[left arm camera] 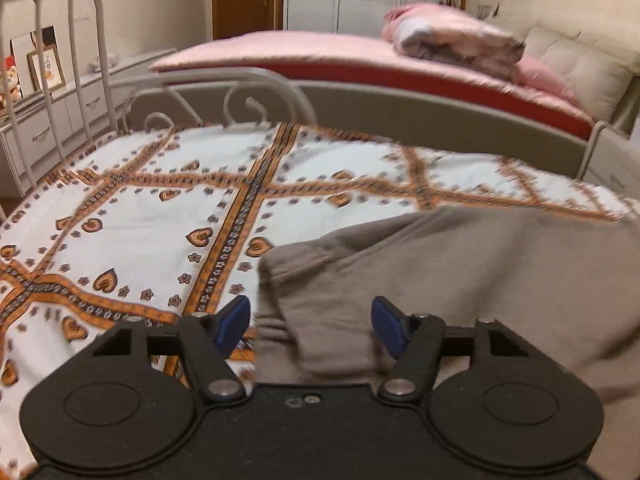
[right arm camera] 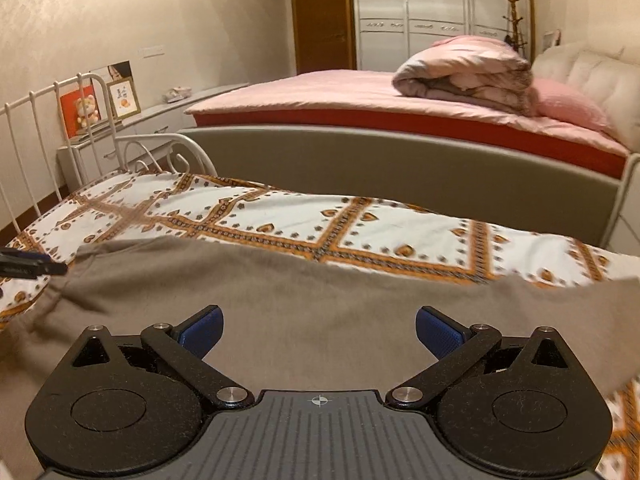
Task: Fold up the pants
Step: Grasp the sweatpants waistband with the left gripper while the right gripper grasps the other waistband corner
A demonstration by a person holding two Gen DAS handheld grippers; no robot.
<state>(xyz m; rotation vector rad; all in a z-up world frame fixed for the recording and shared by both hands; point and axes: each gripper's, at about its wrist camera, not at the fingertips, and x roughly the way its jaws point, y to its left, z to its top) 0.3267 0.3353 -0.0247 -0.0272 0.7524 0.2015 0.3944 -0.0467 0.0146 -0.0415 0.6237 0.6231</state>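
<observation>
Bedroom light is dim over a small bed [left arm camera: 132,200] with a heart-patterned sheet, a white metal rail [left arm camera: 60,60] at its left end. Grey-brown pants [right arm camera: 320,288] lie across the near side. The left tool [left arm camera: 310,326] hangs spread wide over their bunched end, gripping nothing; it could pinch one layer only, or catch the sheet, and drag the fold askew. The right tool [right arm camera: 319,334], equally wide and empty, sits over flat cloth with no edge to bite, so it may slip.
</observation>
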